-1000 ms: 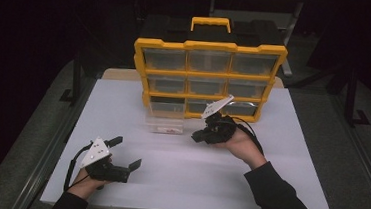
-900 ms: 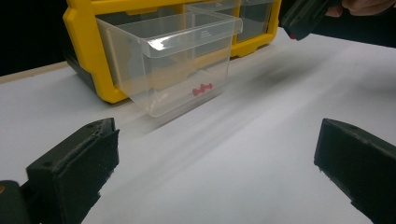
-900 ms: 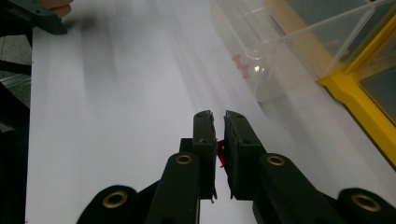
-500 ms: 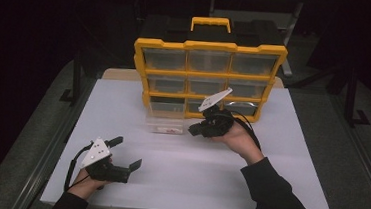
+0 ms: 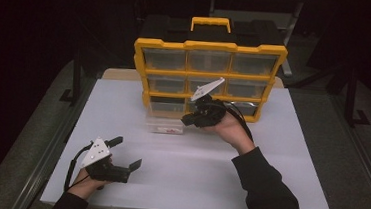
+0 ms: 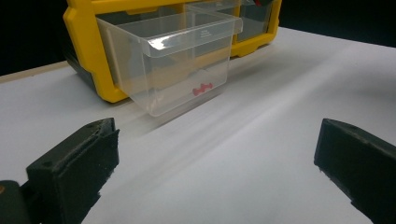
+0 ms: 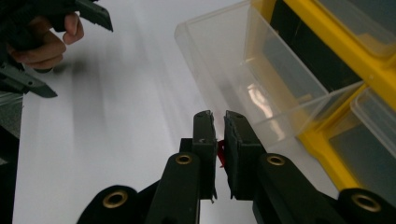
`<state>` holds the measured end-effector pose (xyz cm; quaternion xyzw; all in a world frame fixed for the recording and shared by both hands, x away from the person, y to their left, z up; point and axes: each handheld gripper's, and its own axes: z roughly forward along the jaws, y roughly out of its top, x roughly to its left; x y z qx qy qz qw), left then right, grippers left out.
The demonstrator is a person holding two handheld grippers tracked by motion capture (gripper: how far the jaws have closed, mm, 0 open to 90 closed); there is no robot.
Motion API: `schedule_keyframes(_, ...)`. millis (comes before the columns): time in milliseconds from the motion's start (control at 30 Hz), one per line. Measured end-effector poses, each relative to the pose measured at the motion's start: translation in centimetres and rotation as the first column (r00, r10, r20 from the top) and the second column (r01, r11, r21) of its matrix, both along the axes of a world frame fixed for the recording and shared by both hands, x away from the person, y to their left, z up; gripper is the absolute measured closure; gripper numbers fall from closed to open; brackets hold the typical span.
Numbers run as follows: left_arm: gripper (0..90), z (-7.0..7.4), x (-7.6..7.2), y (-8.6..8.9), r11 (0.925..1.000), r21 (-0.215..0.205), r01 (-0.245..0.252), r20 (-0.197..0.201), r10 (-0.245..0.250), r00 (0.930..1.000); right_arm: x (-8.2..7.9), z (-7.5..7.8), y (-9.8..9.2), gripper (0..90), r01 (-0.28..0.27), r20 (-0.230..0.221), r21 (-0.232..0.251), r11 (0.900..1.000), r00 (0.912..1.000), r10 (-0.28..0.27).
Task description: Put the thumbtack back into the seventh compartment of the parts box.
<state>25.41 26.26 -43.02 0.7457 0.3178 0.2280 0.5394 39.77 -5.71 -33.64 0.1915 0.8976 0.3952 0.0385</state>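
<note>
A yellow organiser (image 5: pixel 210 49) with clear drawers stands at the back of the white table. Its bottom left clear drawer (image 5: pixel 164 124) is drawn out toward me, and a small red piece (image 6: pixel 202 88) lies inside it. My right gripper (image 5: pixel 189 120) hovers just right of that drawer, tilted down. In the right gripper view its jaws (image 7: pixel 215 116) are shut on a small red piece (image 7: pixel 221 154), with the drawer (image 7: pixel 243 70) just ahead. My left gripper (image 5: pixel 126 152) rests low at the front left with its jaws wide apart and nothing between them (image 6: pixel 215 135).
The organiser's other drawers (image 5: pixel 209 61) are pushed in, and a yellow handle (image 5: pixel 211 22) tops it. The white table (image 5: pixel 193 175) ends in a front edge close to my arms. Dark floor and metal frame rails flank both sides.
My right gripper has risen and drifted a little left toward the organiser, still closed on the red piece. The left gripper has stayed where it was.
</note>
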Motion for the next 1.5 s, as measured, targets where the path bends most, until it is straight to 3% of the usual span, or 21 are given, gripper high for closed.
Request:
schedule_keyframes(367, 0.0, 0.0, 0.0, 0.0, 1.0, -0.004, 0.001, -0.004, -0.001, 1.0, 1.6, 0.7, 1.8, 82.6, 0.009, 0.009, 0.004, 1.0, 0.9999, -0.009)
schedule_keyframes(533, 0.0, 0.0, 0.0, 0.0, 1.0, -0.004, 0.001, -0.003, -0.001, 1.0, 2.3, 0.6, 2.5, 82.6, 0.028, -0.012, 0.003, 1.0, 0.9995, -0.028)
schedule_keyframes(833, 0.0, 0.0, 0.0, 0.0, 1.0, -0.001, 0.003, -0.002, -0.003, 1.0, 3.2, -0.2, 3.4, 82.4, 0.036, -0.018, -0.016, 0.999, 0.9992, -0.037)
schedule_keyframes(933, 0.0, 0.0, 0.0, 0.0, 1.0, 0.0, 0.004, 0.0, -0.004, 1.0, 3.5, -0.5, 3.7, 82.5, 0.027, -0.012, -0.031, 0.999, 0.9995, -0.027)
schedule_keyframes(1033, 0.0, 0.0, 0.0, 0.0, 1.0, 0.002, 0.003, -0.003, -0.003, 1.0, 3.7, -1.0, 4.3, 82.4, 0.035, -0.035, -0.067, 0.997, 0.9987, -0.038)
schedule_keyframes(1500, 0.0, 0.1, -0.1, 0.0, 1.0, -0.001, 0.005, -0.002, -0.005, 1.0, 4.3, -2.0, 5.3, 79.0, 0.027, -0.045, -0.089, 0.996, 0.9985, -0.031)
